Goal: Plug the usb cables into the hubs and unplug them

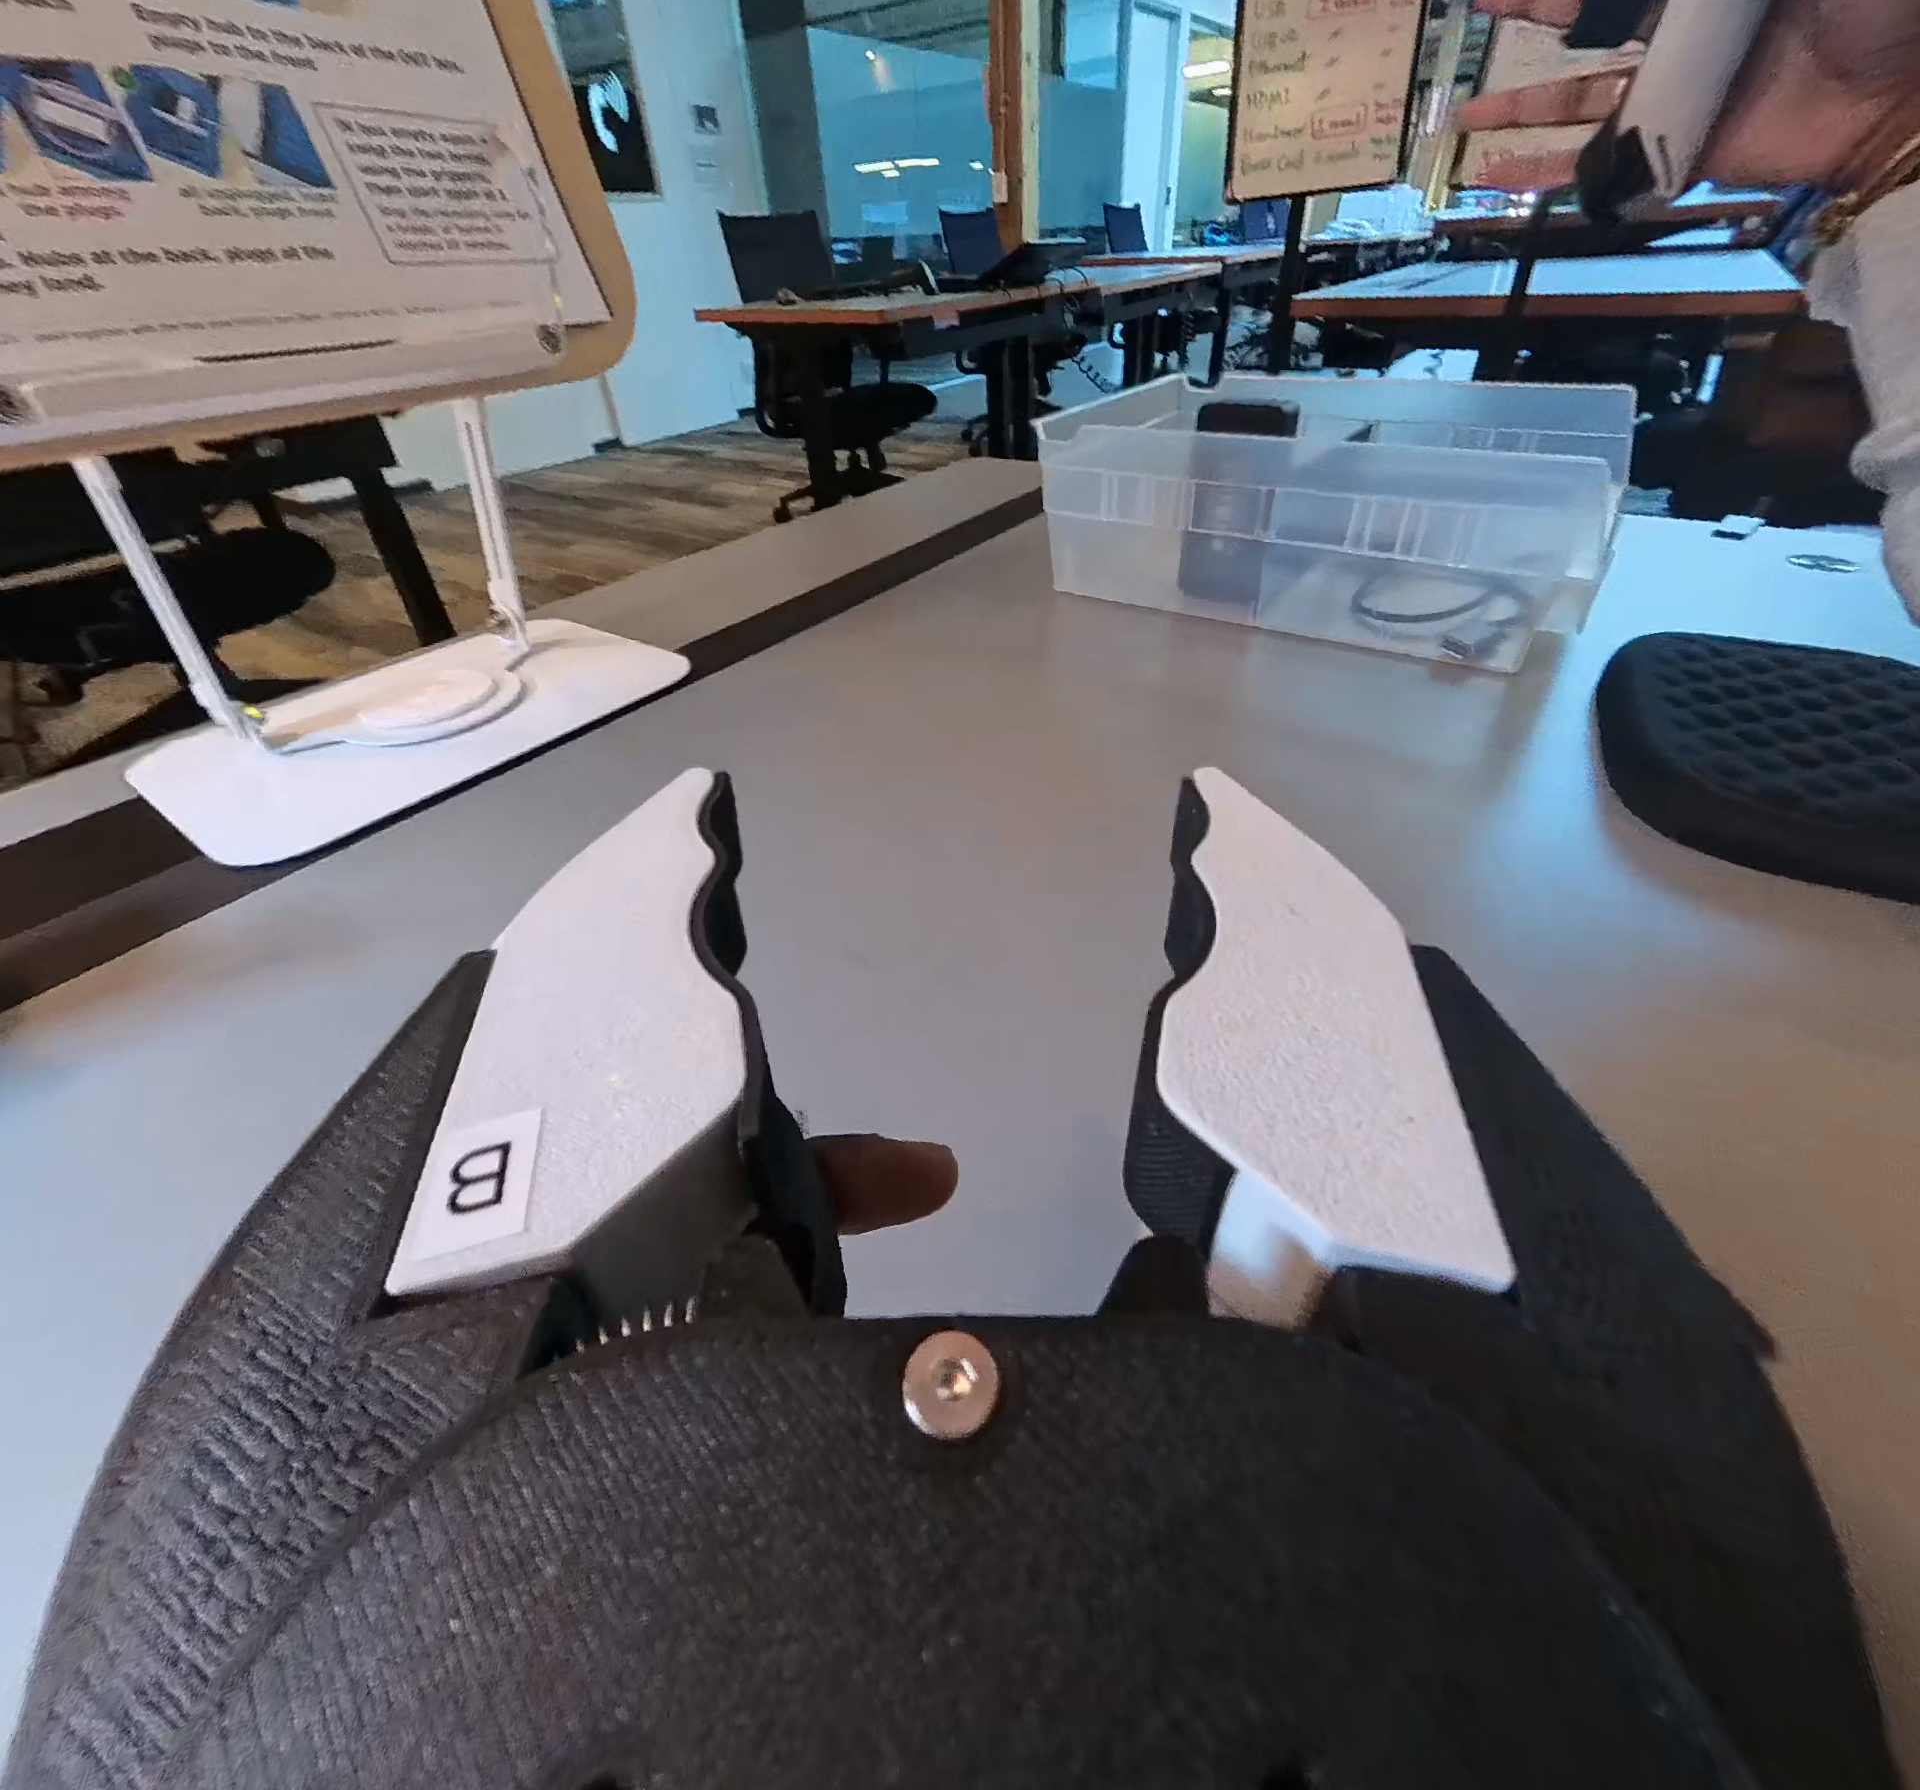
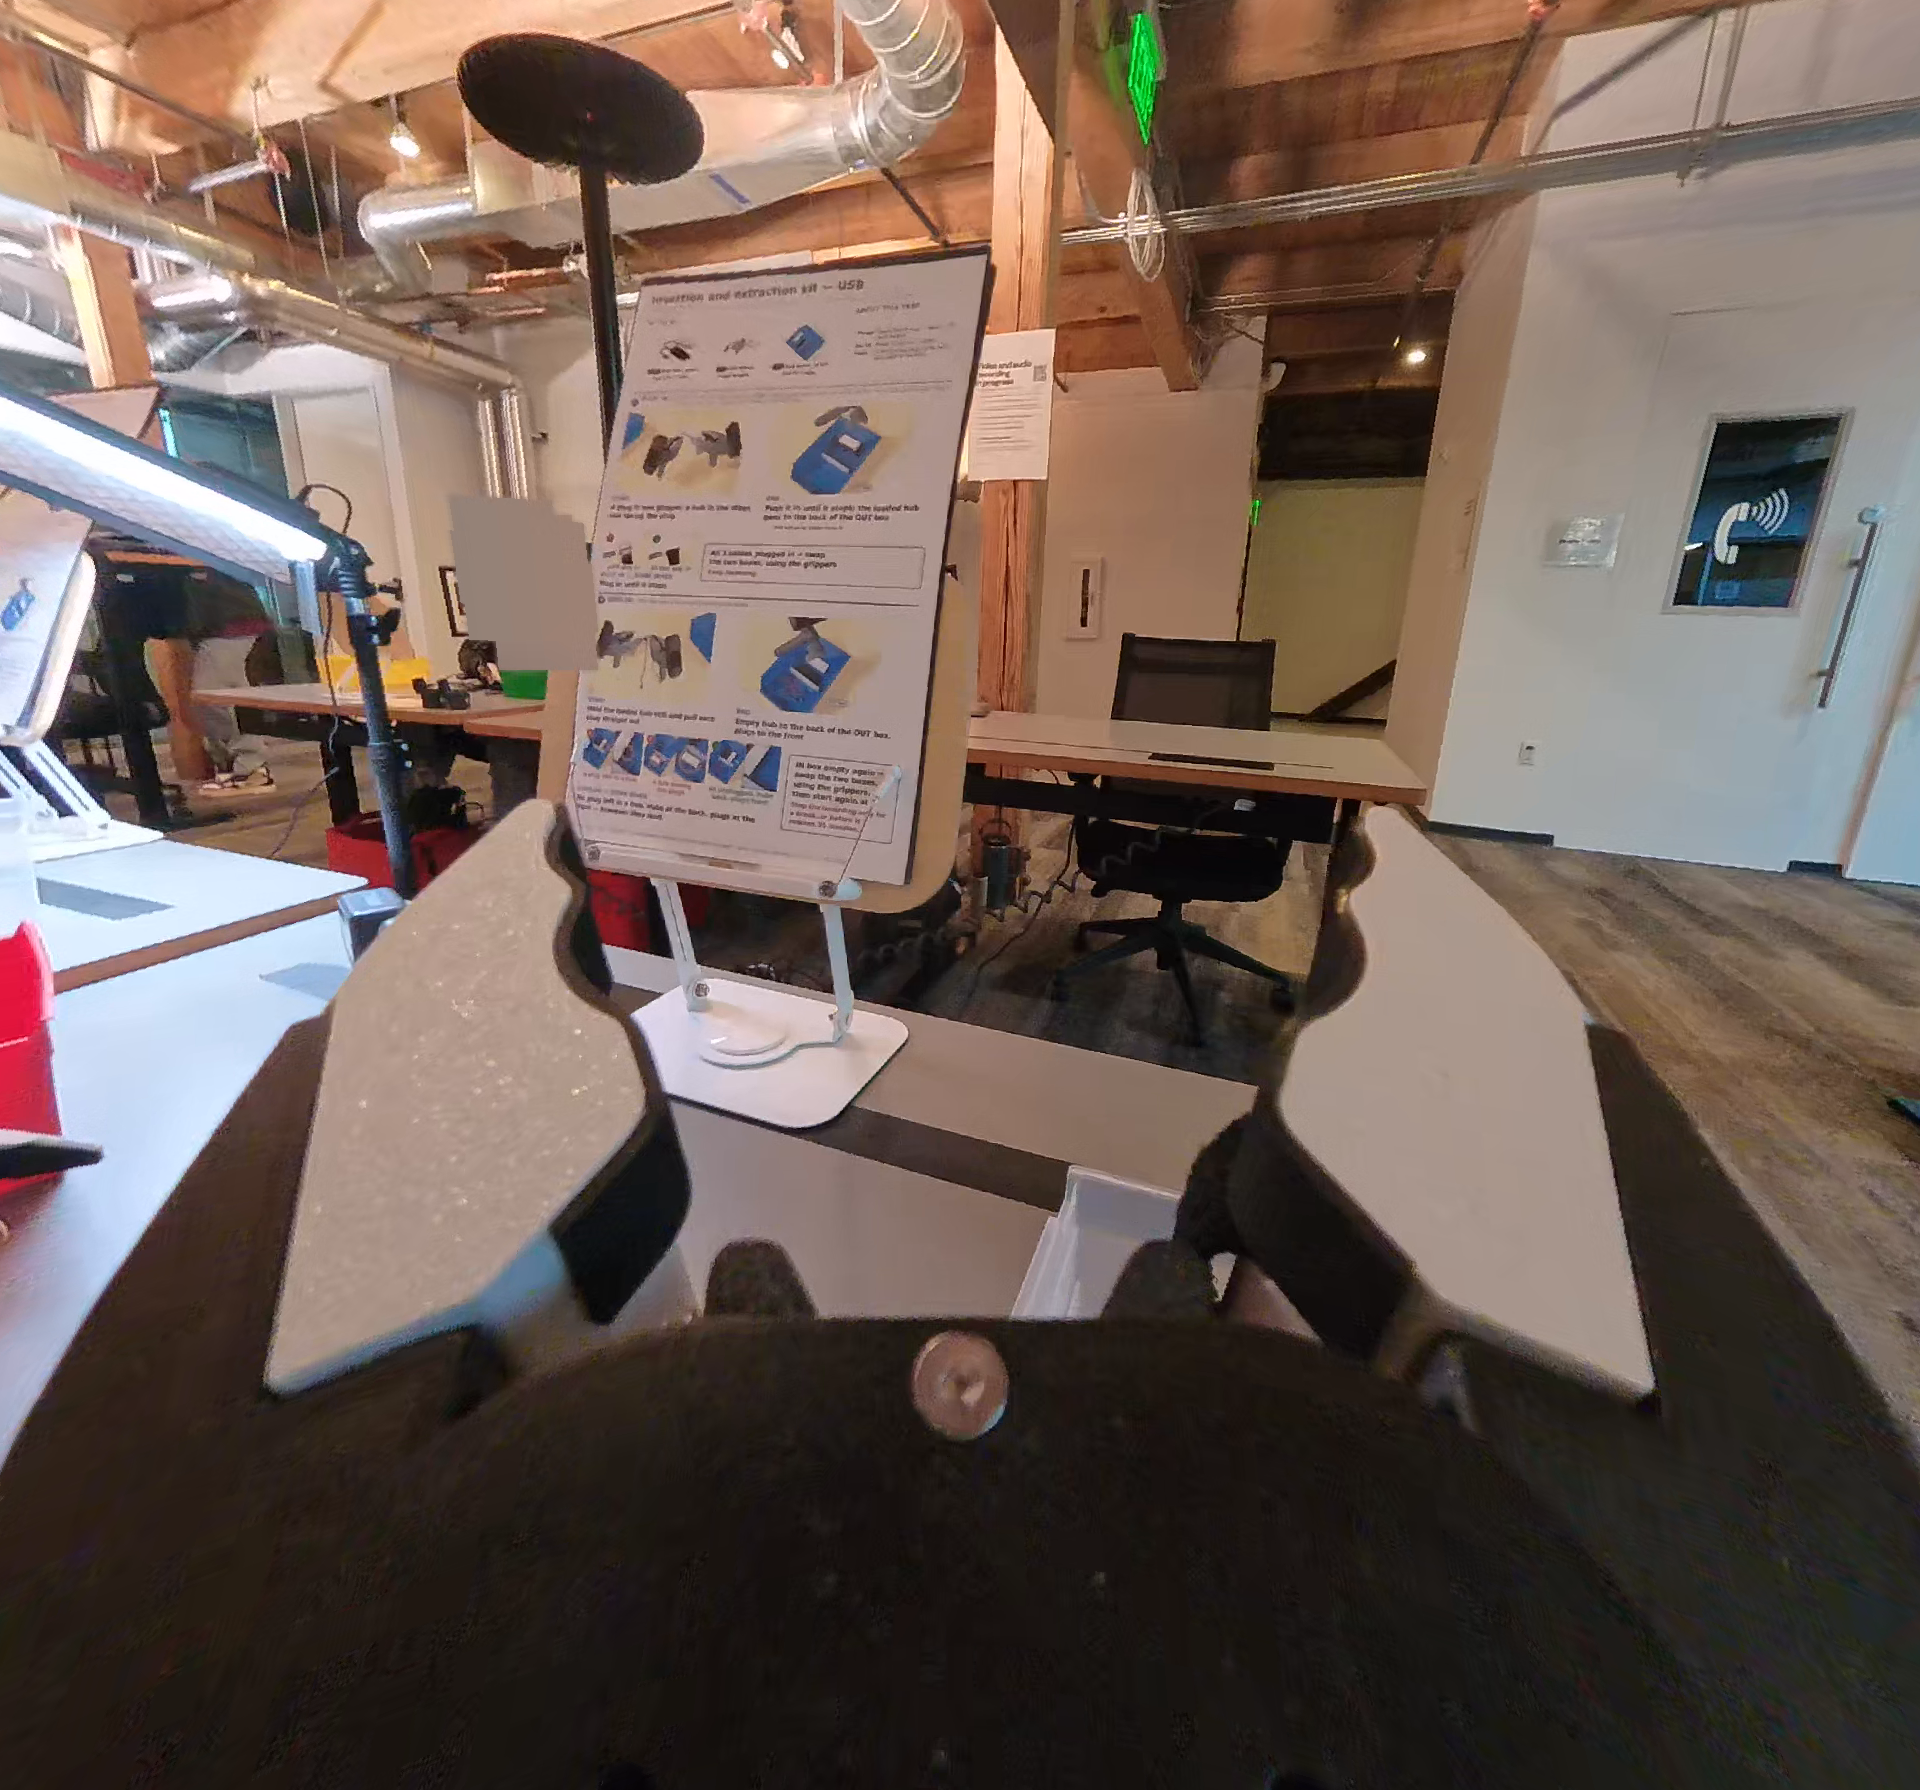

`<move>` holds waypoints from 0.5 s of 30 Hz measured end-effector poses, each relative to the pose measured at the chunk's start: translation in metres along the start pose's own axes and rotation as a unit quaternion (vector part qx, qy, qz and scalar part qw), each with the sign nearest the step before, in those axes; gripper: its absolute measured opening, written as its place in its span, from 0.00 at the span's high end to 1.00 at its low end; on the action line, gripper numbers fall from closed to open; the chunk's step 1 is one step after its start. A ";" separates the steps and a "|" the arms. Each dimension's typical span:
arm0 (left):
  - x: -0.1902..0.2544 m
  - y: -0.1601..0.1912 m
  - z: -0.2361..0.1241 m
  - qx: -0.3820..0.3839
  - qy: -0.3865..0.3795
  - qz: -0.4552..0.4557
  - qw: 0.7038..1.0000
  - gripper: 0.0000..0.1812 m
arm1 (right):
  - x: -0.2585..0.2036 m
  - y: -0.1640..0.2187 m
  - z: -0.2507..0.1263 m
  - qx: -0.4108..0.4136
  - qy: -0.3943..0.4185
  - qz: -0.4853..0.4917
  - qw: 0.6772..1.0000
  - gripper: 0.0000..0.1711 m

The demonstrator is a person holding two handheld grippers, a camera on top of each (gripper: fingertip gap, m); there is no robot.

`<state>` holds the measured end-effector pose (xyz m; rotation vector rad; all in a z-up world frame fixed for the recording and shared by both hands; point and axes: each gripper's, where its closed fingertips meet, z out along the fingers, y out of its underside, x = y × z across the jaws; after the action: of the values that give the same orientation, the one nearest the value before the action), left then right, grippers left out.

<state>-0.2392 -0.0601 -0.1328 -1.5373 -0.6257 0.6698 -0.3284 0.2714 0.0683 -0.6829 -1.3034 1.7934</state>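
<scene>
In the left wrist view my left gripper (image 1: 956,795) is open and empty, low over the grey table (image 1: 935,701). Ahead to the right stand clear plastic boxes (image 1: 1330,504) holding dark hubs (image 1: 1231,535) and a coiled black usb cable (image 1: 1439,613). My right gripper shows at the top right of that view (image 1: 1662,67), raised in a hand above the boxes. In the right wrist view my right gripper (image 2: 956,836) is open and empty, high above the table, and only a white corner of a box (image 2: 1101,1231) shows below it.
An instruction sheet on a white stand sits at the table's far left edge (image 1: 416,722) (image 2: 774,1044). A black mesh pad (image 1: 1777,753) lies at the right. Other desks, office chairs (image 2: 1184,836) and a whiteboard (image 1: 1330,36) stand beyond the table.
</scene>
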 end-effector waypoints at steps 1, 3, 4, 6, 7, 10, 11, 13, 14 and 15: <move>0.003 -0.004 -0.002 -0.005 0.011 -0.007 1.000 0.56 | -0.002 -0.001 -0.001 -0.002 0.000 -0.005 1.000 0.23; 0.012 -0.022 -0.010 -0.001 0.035 -0.030 0.999 0.56 | -0.005 -0.003 -0.001 -0.008 -0.003 -0.016 1.000 0.24; 0.016 -0.036 -0.017 0.006 0.048 -0.043 0.998 0.56 | -0.008 -0.003 -0.001 -0.012 -0.006 -0.022 1.000 0.25; 0.021 -0.070 -0.039 0.026 0.066 -0.069 0.995 0.56 | -0.012 -0.002 -0.001 -0.022 -0.009 -0.038 0.999 0.25; 0.019 -0.085 -0.053 0.034 0.067 -0.081 0.994 0.57 | -0.013 -0.001 -0.001 -0.027 -0.009 -0.047 0.998 0.25; -0.004 -0.111 -0.102 0.002 0.042 -0.075 0.996 0.57 | -0.018 0.003 0.000 -0.040 -0.016 -0.065 0.997 0.25; -0.022 -0.108 -0.119 -0.036 0.010 -0.058 0.998 0.57 | -0.019 0.004 0.001 -0.044 -0.020 -0.068 0.996 0.25; -0.069 -0.090 -0.159 -0.142 -0.074 -0.017 0.987 0.56 | -0.021 0.004 0.001 -0.048 -0.022 -0.074 0.996 0.25; -0.095 -0.077 -0.180 -0.196 -0.119 -0.013 0.973 0.56 | -0.022 0.003 0.001 -0.047 -0.022 -0.076 0.996 0.25; -0.120 -0.060 -0.203 -0.257 -0.154 -0.022 0.954 0.56 | -0.024 0.002 0.002 -0.046 -0.023 -0.078 0.996 0.25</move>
<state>-0.1723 -0.2810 -0.0573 -1.9043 -1.1337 0.7575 -0.3176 0.2502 0.0658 -0.5763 -1.4367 1.6405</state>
